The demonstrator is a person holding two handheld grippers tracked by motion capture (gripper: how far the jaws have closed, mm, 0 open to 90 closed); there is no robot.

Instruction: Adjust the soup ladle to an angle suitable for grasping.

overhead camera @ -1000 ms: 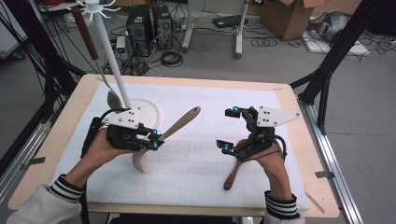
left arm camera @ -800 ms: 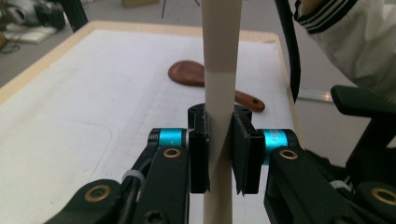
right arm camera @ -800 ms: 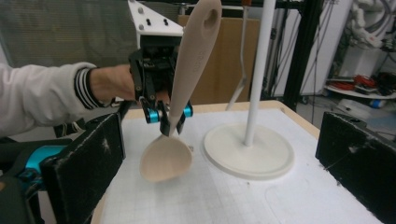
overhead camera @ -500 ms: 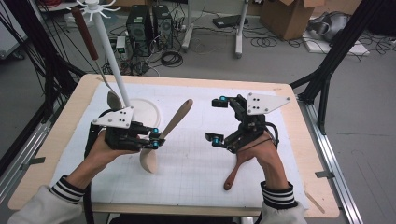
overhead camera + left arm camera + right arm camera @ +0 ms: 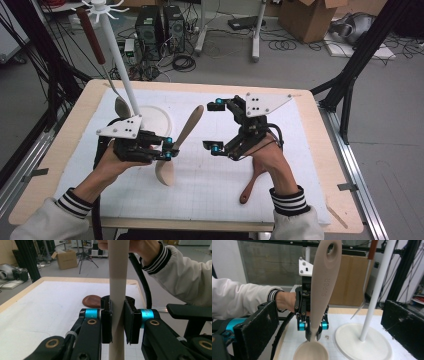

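High view shows the pale wooden spoon [image 5: 176, 145] held by the left gripper [image 5: 167, 148], whose fingers clamp narrowly on the lower part of the handle just above the bowl; the bowl hangs low over the white mat [image 5: 210, 185] and the handle slants up and away toward the far right. Left gripper view confirms the hold: the two black pads [image 5: 106, 322] press on either side of the spoon's handle [image 5: 117, 300], which runs upright between them. Right gripper [image 5: 216, 125] hovers above the worktop [image 5: 320, 150] just to the right of the spoon's handle, apart from it, its fingers spread wide with nothing between them. Right gripper view has its own black fingers [image 5: 259, 327] standing far apart at the picture's edges, with the spoon [image 5: 322, 292] and its hanging hole straight ahead between them but farther off. A reddish-brown wooden spatula [image 5: 252, 182] lies flat on the mat under the right hand. On the left of the mat stands a white utensil rack [image 5: 120, 65] on a round base, with a metal spoon with a brown handle [image 5: 100, 55] hanging from its top hooks.
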